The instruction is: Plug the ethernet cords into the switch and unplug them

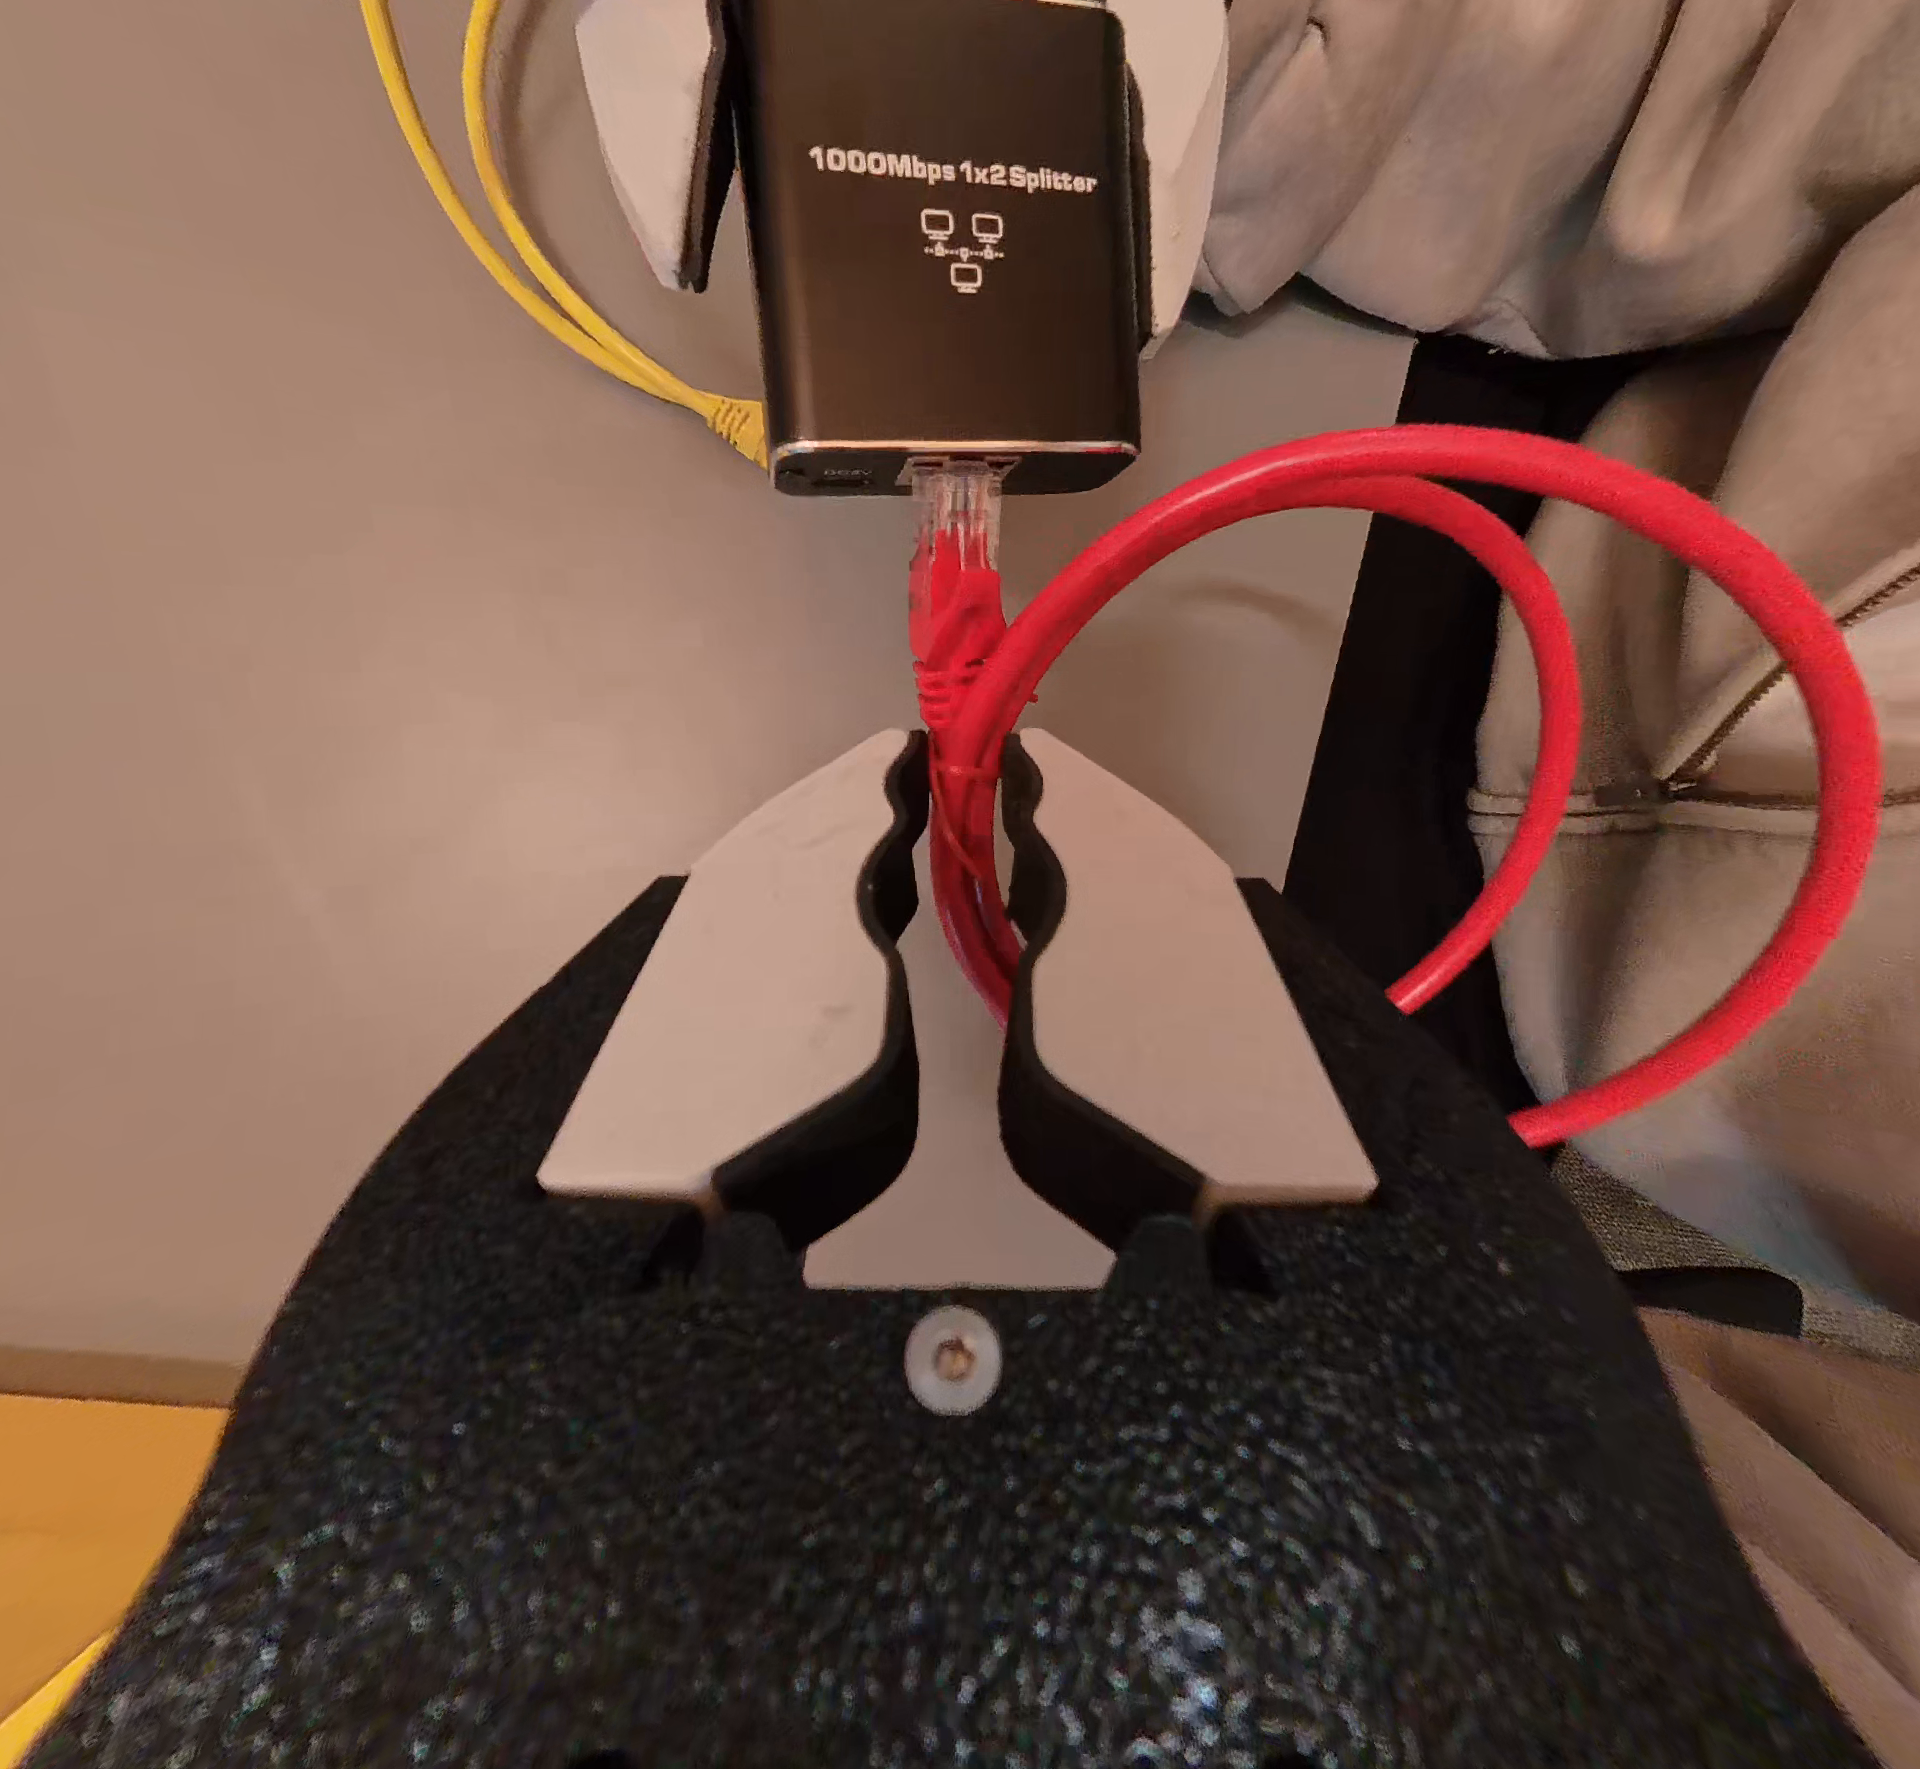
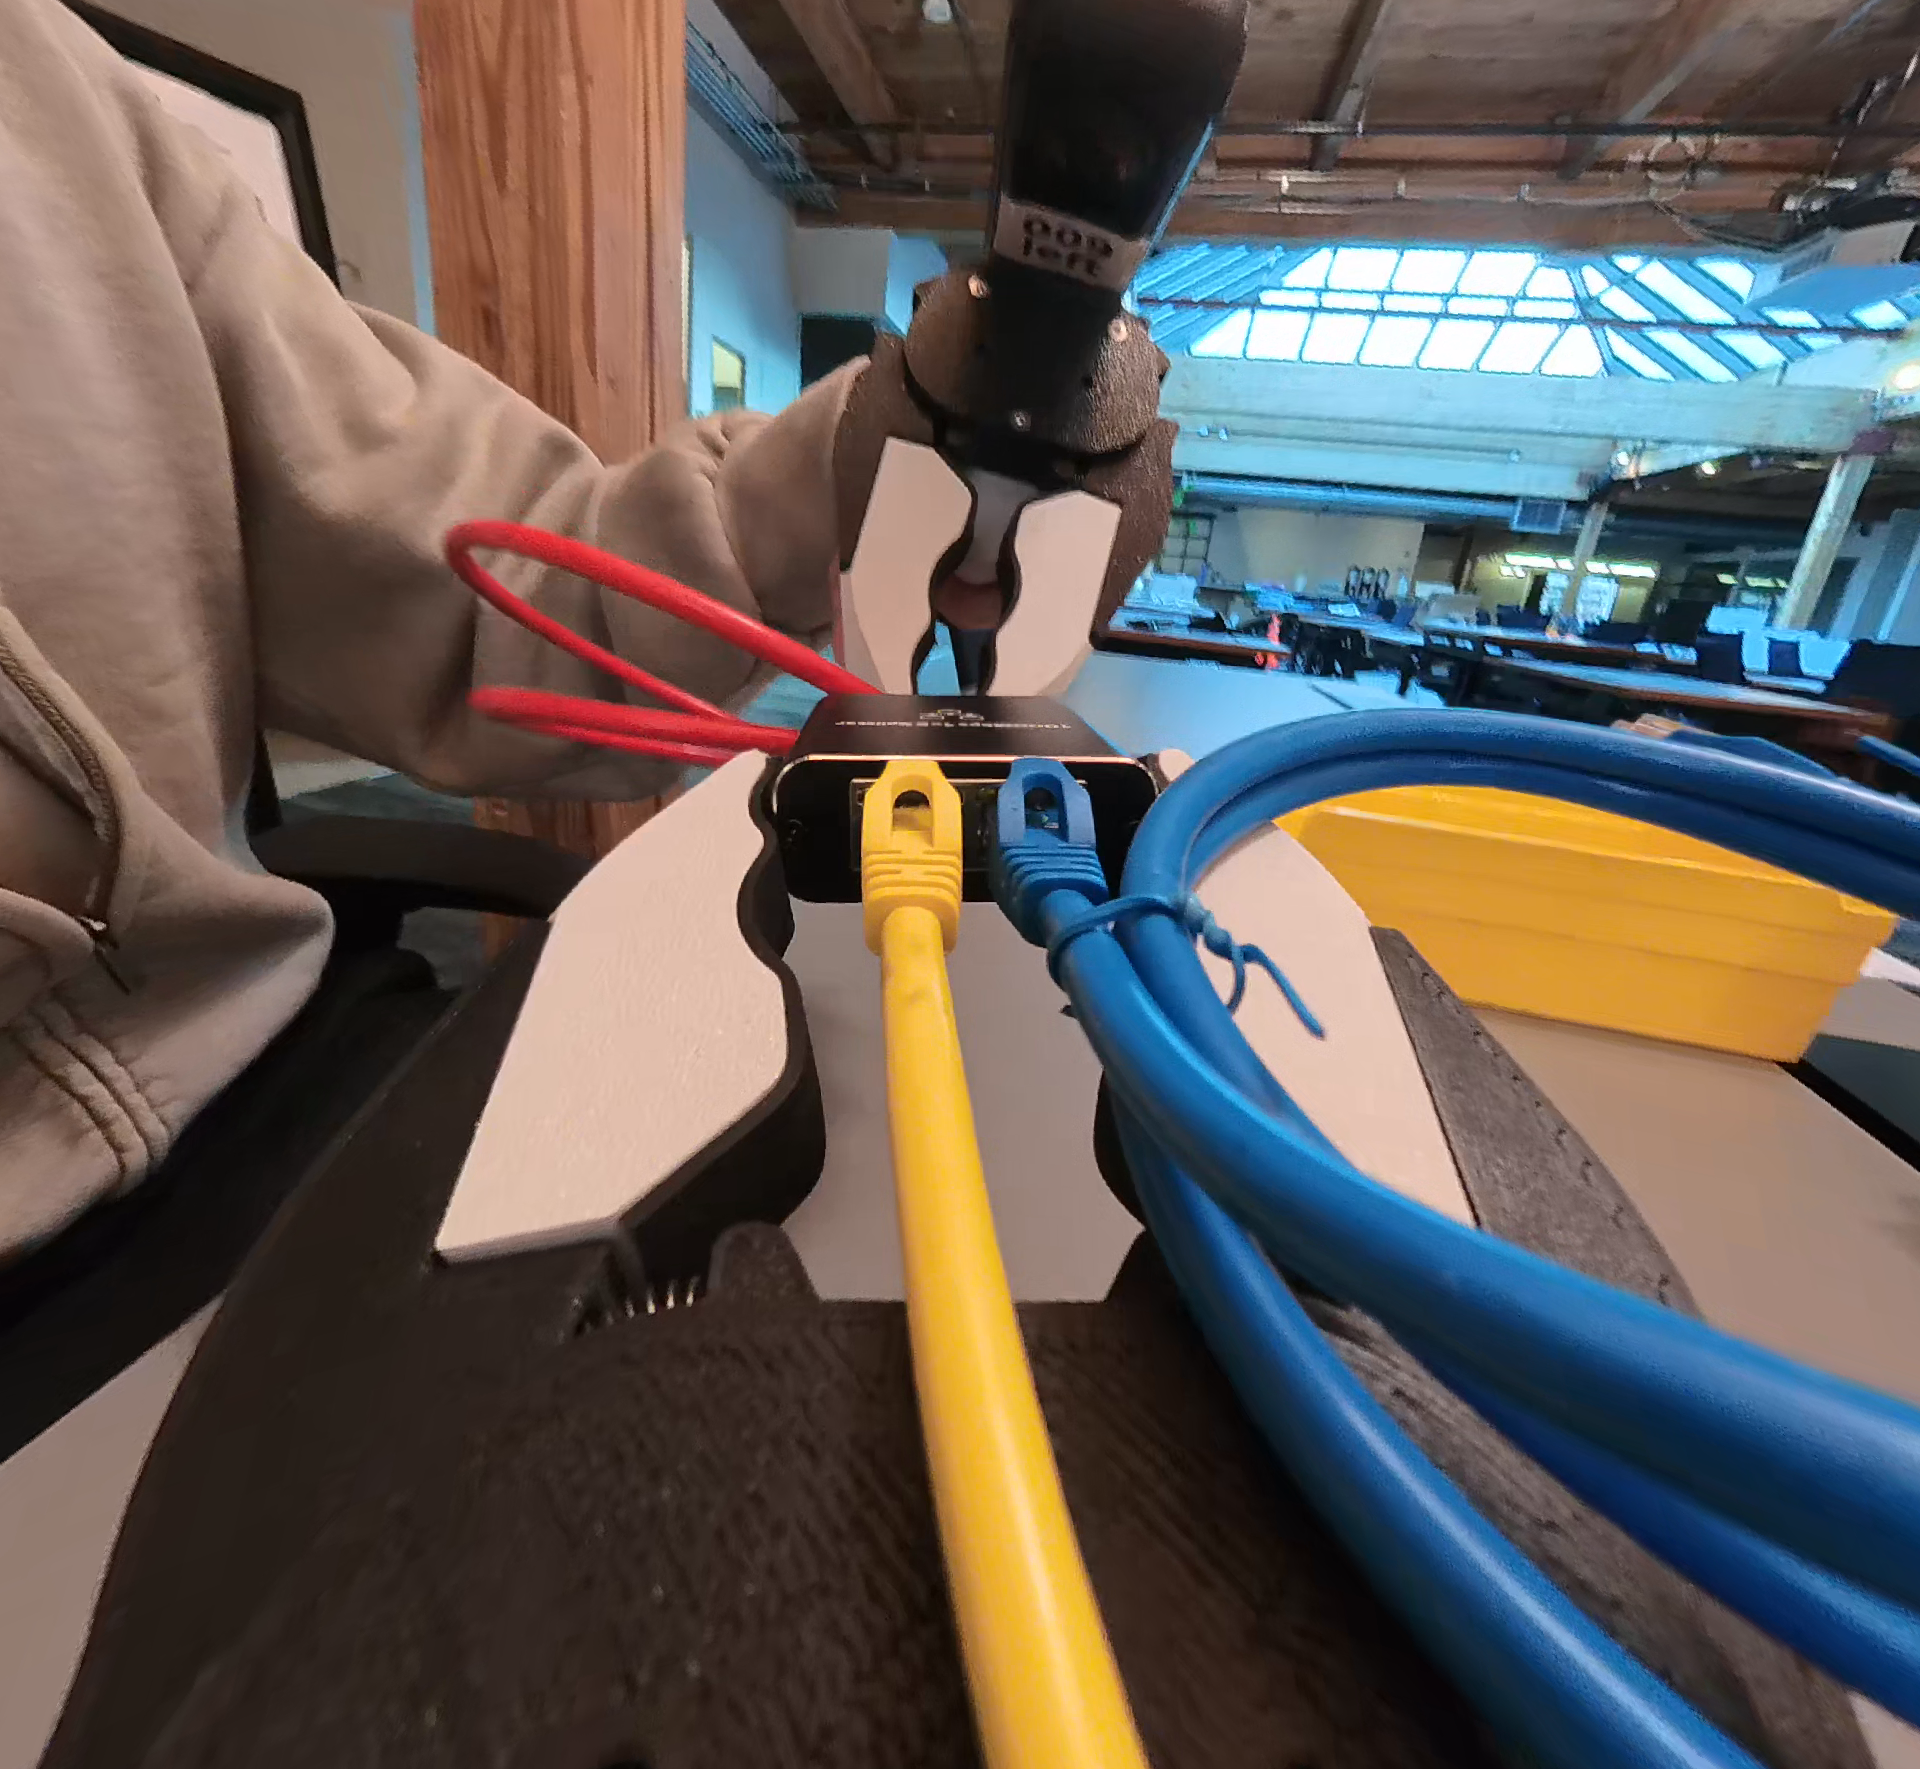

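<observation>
The black switch box (image 1: 940,223) hangs in the air between the two grippers; it also shows in the right wrist view (image 2: 961,732). My right gripper (image 2: 961,826) is shut on its sides. A yellow cord (image 2: 914,888) and a blue cord (image 2: 1044,846) are plugged into the end facing the right gripper. My left gripper (image 1: 966,763) is shut on the red cord (image 1: 961,639) just behind its plug. The clear red plug sits in the port on the switch's near end. The red cord's loops (image 2: 623,649) hang out to the side.
A coil of blue cable (image 2: 1455,1044), tied with a blue twist tie, drapes over the right gripper's right finger. A yellow bin (image 2: 1558,919) stands on the table (image 2: 1714,1179) to the right. A person's beige sleeve (image 2: 312,524) and a black chair are at the left.
</observation>
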